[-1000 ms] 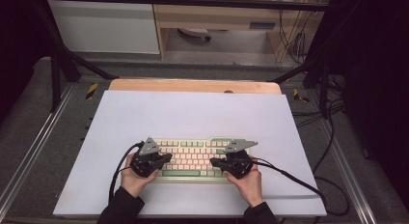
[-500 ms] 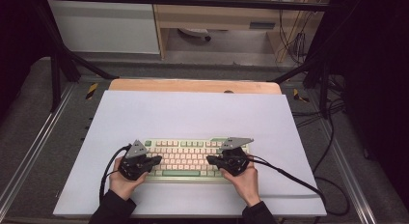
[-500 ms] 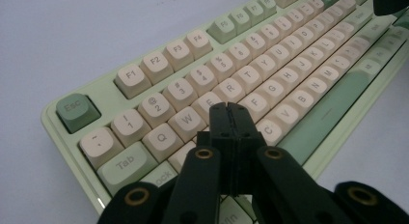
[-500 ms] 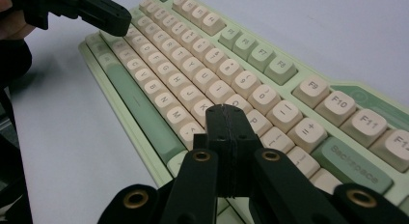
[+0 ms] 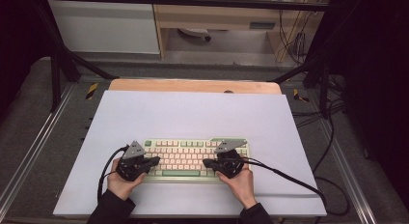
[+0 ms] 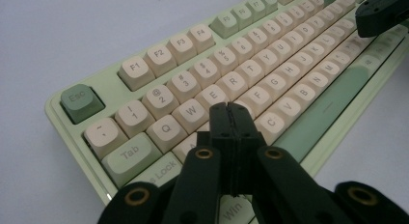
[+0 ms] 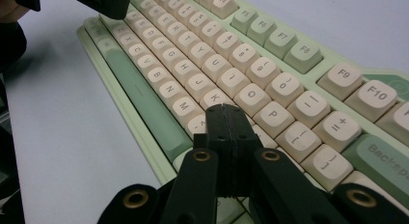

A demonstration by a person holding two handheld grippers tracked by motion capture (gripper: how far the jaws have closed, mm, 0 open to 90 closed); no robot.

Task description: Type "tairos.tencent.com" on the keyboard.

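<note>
A pale green keyboard (image 5: 185,147) with cream keys lies on the white mat near the front edge. My left gripper (image 5: 156,161) points right over its left end. In the left gripper view the left gripper (image 6: 230,108) has its jaws pressed together, empty, tips just above the keys below W and E. My right gripper (image 5: 205,162) points left over the keyboard's right half. In the right gripper view the right gripper (image 7: 226,109) is likewise shut on nothing, near the K and L keys. The left gripper (image 7: 103,4) and the right gripper (image 6: 381,11) each show at the far end of the other's view.
The white mat (image 5: 193,113) covers a wooden table (image 5: 193,85). A black cable (image 5: 289,178) runs from the right gripper off the mat's right side, and another loops at the left hand (image 5: 102,173). Metal frame rails (image 5: 29,151) flank the table.
Both hands have shifted a little to the left along the keyboard and slightly toward the front edge. The jaws of both grippers stayed shut.
</note>
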